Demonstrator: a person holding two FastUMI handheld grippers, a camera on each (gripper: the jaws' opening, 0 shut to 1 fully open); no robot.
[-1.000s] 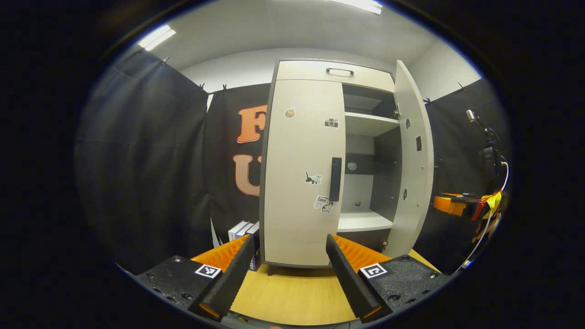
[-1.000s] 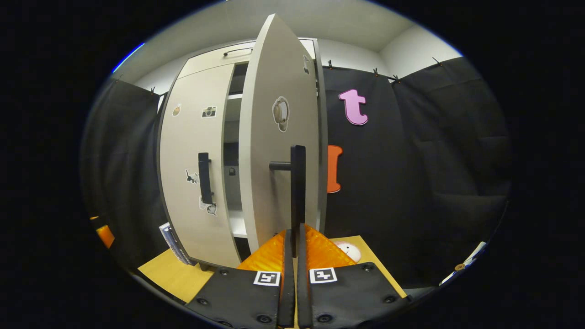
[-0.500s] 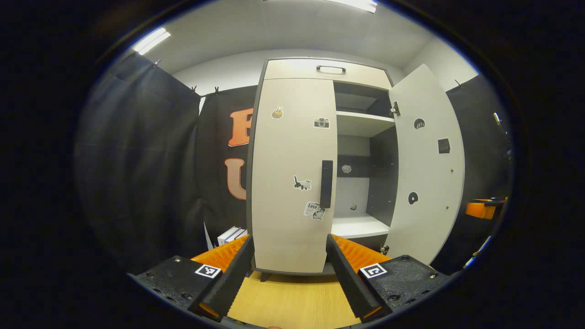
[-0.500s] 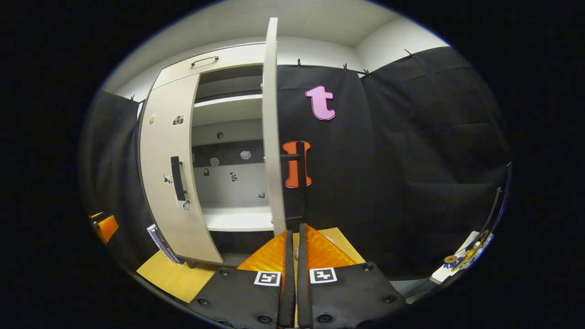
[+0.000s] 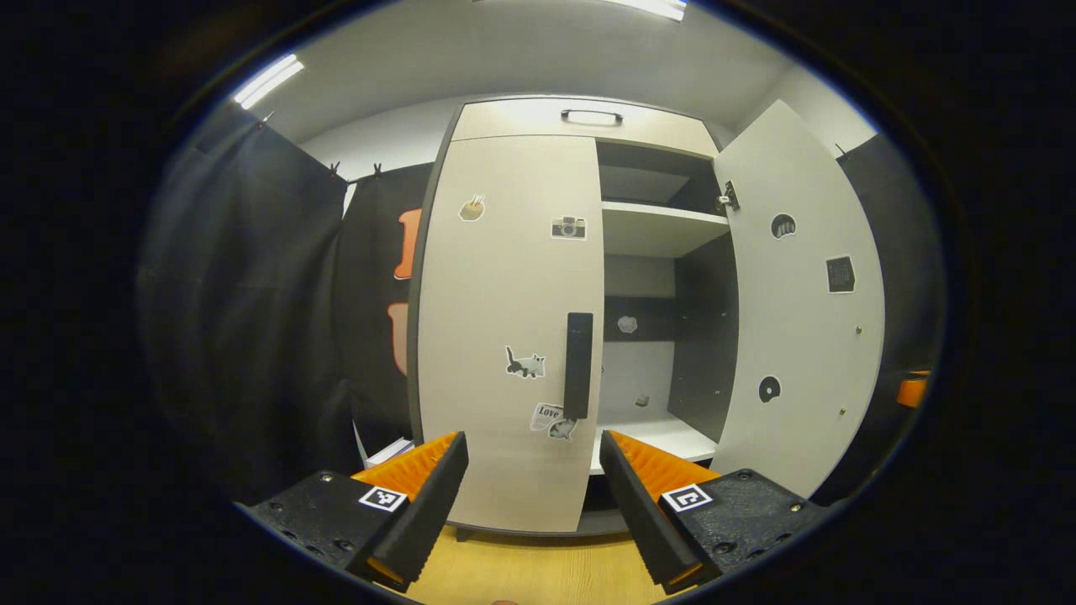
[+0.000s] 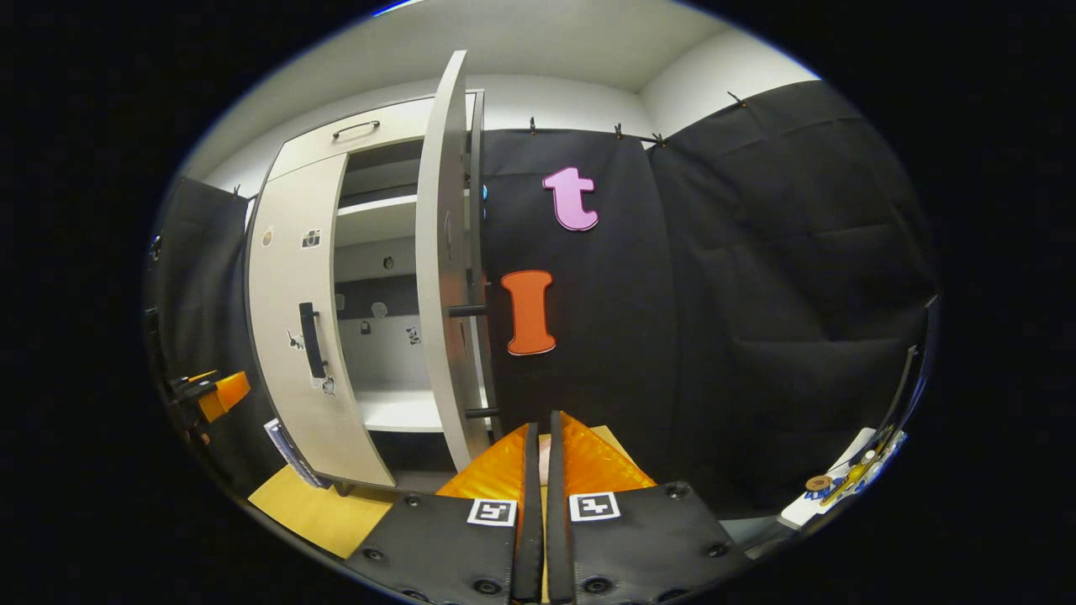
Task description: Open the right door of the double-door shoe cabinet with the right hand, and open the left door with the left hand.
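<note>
Straight ahead of the wide-spread left gripper (image 5: 528, 470), the closed left door (image 5: 504, 336) looks stiff and hinged, best gripped by its slim vertical handle (image 5: 577, 365); the right gripper (image 6: 539, 470) is clenched empty.

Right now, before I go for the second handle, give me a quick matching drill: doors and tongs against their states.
Things:
1. right door
2. left door
3. left tongs
4. right tongs

States:
A. closed against the cabinet
B. fingers spread, nothing between them
C. swung wide open
D. fingers together, nothing visibly between them

Pairs: 1-C, 2-A, 3-B, 4-D
</note>
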